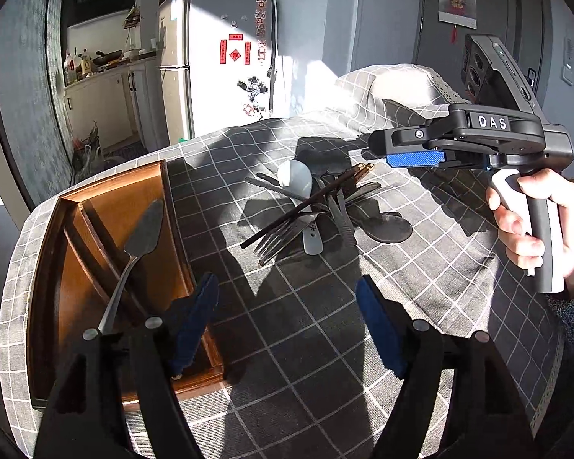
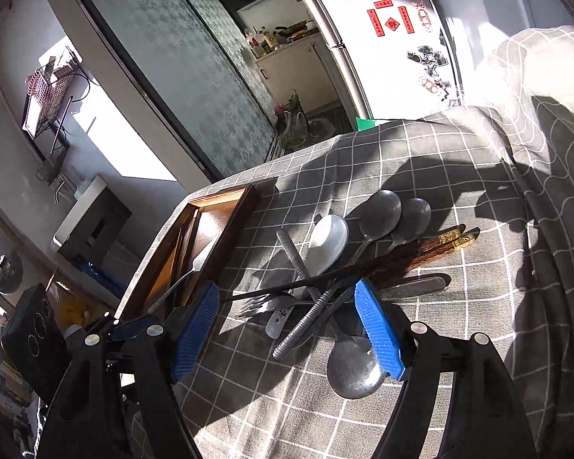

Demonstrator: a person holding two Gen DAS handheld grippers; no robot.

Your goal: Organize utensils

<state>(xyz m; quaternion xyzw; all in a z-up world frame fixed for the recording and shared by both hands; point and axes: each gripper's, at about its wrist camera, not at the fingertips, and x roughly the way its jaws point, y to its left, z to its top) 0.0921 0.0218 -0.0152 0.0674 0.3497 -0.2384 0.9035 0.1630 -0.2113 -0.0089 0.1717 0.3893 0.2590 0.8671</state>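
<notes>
Two grippers hang over the checked surface [image 1: 325,344], both spread wide and holding nothing. From the left gripper [image 1: 287,325], the wooden tray [image 1: 49,267] lies at ten o'clock with one spoon [image 1: 141,237] inside, and the utensil pile [image 1: 317,210] sits at twelve. The right gripper [image 2: 287,329] straddles that pile of spoons, fork and chopsticks [image 2: 421,256].

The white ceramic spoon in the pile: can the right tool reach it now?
Probably not cleanly: the white ceramic spoon lies under the chopsticks, though the open right tool hovers close.
</notes>
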